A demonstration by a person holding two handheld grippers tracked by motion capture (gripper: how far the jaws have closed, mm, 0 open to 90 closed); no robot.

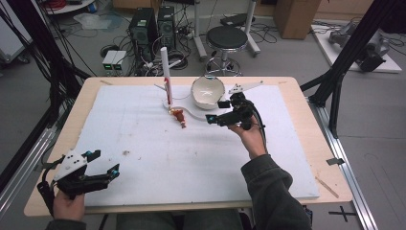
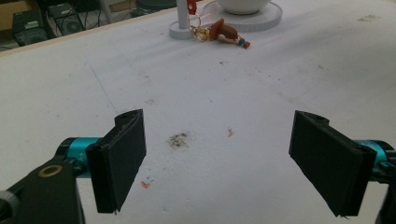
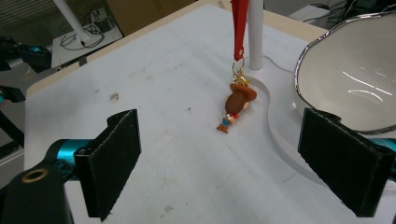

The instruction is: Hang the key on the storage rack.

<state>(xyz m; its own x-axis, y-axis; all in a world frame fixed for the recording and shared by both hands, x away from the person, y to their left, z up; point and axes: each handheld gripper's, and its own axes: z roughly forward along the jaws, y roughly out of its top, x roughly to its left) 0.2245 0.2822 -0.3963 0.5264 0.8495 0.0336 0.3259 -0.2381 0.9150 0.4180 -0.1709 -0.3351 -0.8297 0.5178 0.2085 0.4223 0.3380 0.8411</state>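
We see a light wooden table (image 1: 306,139) bearing a white foam sheet (image 1: 191,153). At twelve o'clock on the sheet a glossy white ceramic bowl (image 1: 207,92) sits on a flat white base (image 3: 280,135), from which a slim white upright post (image 1: 165,72) rises at the bowl's nine o'clock. At our seven o'clock the left gripper (image 1: 103,164) hangs with jaws spread wide, holding nothing. At two o'clock the right gripper (image 1: 218,111) is likewise wide open and empty, just beside the bowl. A red strap (image 3: 240,25) hangs beside the post; its small brown figurine keychain (image 3: 237,105) lies on the sheet at the base's edge.
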